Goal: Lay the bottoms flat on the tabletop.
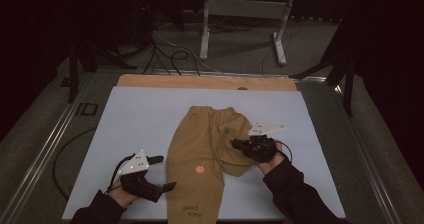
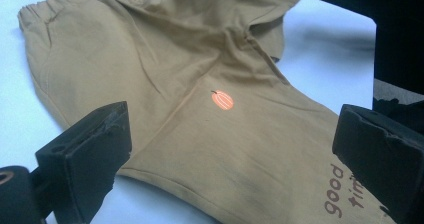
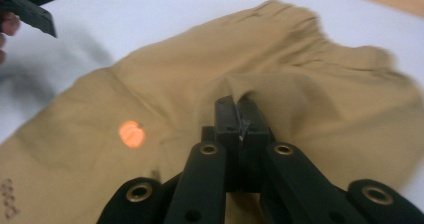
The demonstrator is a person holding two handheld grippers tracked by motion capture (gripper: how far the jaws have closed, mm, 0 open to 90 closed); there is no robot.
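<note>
Mat (image 1: 145, 114) bare left & far of trousers (image 1: 192, 154); room to pass there. Right gripper (image 1: 239, 144) w/ raised fabric blocks right side.

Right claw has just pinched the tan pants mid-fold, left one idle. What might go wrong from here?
1. The right claw grips only a thin ridge of the pants; lifting further might let the cloth slip out.
2. The left claw stands open beside the pants, holding nothing down, so the whole garment may drag across the white mat.
3. The raised leg already bunches, so the fold could land creased.
</note>
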